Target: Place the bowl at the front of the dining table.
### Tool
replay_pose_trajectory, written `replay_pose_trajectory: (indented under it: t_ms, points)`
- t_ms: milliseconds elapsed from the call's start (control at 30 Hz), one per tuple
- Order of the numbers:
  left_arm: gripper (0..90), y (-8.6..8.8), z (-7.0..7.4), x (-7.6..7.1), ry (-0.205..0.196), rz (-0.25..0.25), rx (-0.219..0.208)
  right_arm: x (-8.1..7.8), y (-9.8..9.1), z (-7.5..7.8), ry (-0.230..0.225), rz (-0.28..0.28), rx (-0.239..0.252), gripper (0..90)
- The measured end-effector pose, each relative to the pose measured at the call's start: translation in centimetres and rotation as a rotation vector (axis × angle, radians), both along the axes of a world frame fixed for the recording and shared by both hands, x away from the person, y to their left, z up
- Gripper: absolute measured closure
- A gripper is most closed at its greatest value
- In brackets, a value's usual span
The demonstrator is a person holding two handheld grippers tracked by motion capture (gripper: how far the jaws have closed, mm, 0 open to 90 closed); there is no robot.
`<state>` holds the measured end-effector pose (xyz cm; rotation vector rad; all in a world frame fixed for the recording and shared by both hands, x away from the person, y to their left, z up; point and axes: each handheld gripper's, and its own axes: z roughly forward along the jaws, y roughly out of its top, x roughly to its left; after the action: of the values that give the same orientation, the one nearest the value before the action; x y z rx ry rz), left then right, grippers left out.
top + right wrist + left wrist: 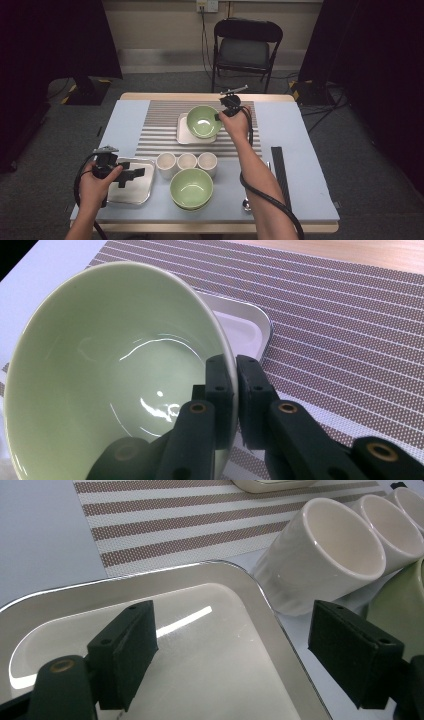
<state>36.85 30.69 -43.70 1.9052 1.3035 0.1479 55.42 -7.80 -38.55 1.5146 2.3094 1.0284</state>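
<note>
Right gripper (235, 390) jaws clenched on rim of green bowl (100, 370), tilted over far tray (245, 330). Left gripper (232, 650) jaws released above near tray (210, 655).

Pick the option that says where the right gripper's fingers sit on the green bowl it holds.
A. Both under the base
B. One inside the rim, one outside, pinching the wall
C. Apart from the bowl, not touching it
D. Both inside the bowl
B: in the right gripper view the right gripper is shut on the green bowl, one of its fingers inside the rim and the other outside.
</note>
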Motion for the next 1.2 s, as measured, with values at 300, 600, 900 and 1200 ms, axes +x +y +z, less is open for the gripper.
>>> replay_pose_trajectory:
  t_ms: [300, 600, 900, 1200]
  points:
    - [19.3, 0.0, 0.0, 0.0, 0.003, -0.003, 0.001, 0.2, 0.3, -0.5, 0.005, -0.001, -0.004, 85.2]
    - [19.3, 0.0, -0.1, 0.0, 0.007, -0.007, 0.003, 0.4, 0.4, -0.6, 0.001, -0.004, 0.009, 85.2]
    - [19.3, -0.1, -0.2, 0.0, 0.011, -0.005, 0.002, 0.5, 0.7, -0.9, 0.0, -0.005, 0.001, 85.2]
    - [19.3, 0.0, -0.1, 0.0, 0.006, -0.004, 0.002, 0.7, 1.0, -1.3, 0.003, -0.005, 0.001, 85.2]
